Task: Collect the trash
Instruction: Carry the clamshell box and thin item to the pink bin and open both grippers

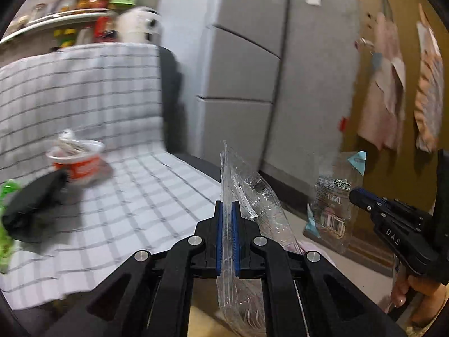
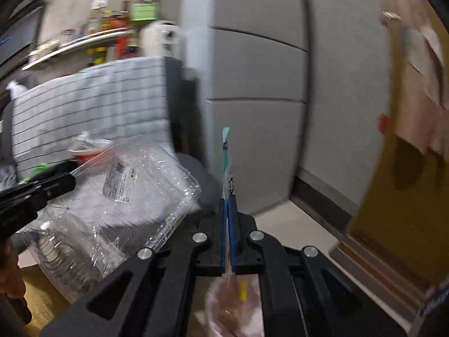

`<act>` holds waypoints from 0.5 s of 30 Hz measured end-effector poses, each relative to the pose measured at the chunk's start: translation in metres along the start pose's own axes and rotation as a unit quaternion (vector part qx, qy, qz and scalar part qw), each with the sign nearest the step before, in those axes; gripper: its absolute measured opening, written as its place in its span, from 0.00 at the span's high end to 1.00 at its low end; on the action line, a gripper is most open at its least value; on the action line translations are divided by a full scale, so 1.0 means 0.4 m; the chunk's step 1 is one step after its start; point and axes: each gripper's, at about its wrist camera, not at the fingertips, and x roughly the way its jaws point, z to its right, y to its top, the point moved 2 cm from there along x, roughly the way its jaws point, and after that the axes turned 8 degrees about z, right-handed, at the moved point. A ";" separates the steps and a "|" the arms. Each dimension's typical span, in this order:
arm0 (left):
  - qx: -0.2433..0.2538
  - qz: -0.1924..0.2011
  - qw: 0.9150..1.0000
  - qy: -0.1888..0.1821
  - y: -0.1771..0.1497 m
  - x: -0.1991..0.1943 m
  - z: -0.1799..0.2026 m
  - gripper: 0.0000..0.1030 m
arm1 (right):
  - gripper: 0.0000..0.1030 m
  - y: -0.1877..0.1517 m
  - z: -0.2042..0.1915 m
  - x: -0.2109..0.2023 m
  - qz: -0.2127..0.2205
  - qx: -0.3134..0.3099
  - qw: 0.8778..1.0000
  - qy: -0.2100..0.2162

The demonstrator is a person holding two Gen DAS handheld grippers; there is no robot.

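Observation:
My left gripper is shut on a clear plastic clamshell container, held edge-on in the air beside the sofa. It shows broadside in the right wrist view, with the left gripper at its corner. My right gripper is shut on a snack wrapper with a light-blue top, seen edge-on. In the left wrist view the right gripper holds that clear printed wrapper by its edge. A red-and-white instant noodle cup with crumpled tissue inside sits on the sofa seat.
The sofa has a grey checked cover. A black object and something green lie at its left. A grey fridge stands behind, a brown door with hanging cloths at right. A cluttered shelf is far left.

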 end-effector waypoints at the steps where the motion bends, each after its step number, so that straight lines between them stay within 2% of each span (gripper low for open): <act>1: 0.008 -0.008 1.000 -0.007 -0.014 0.019 0.024 0.94 | 0.98 -0.017 0.022 0.002 -0.007 0.008 1.000 -0.008; 6: 0.043 -0.042 0.998 -0.030 -0.071 0.094 0.113 0.94 | 0.98 -0.105 0.108 0.034 -0.043 0.042 0.998 -0.034; 15: 0.065 -0.091 0.992 -0.062 -0.138 0.225 0.201 0.93 | 0.97 -0.229 0.198 0.112 -0.098 0.083 0.990 -0.055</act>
